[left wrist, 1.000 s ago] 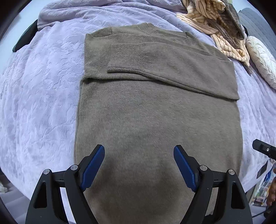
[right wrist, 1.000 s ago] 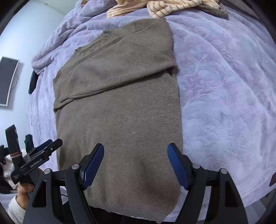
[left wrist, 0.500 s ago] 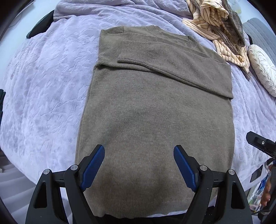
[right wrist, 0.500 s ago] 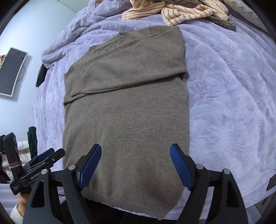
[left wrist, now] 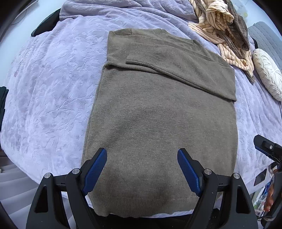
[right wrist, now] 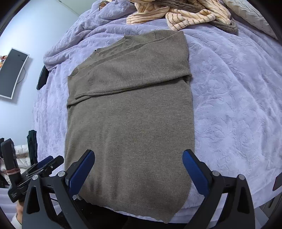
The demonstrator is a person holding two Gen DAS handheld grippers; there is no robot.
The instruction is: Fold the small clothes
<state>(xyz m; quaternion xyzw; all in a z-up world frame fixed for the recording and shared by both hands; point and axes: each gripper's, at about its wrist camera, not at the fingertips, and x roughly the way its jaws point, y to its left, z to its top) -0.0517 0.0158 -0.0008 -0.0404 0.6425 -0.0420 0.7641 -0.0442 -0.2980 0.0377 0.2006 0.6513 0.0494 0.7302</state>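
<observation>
On our left, the left gripper (left wrist: 141, 170) hangs above the hem of the olive sweater (left wrist: 164, 112), jaws spread wide and grasping nothing. The sweater lies flat on the lavender bedspread (left wrist: 49, 91), both sleeves folded across its chest. To our right, the right gripper (right wrist: 138, 171) hovers over the same hem, jaws likewise released. A striped garment (right wrist: 178, 15) is heaped beyond the collar.

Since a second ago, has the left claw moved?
Yes. The left claw has pulled back toward the hem: against the sweater, its bottom edge is now in view.
</observation>
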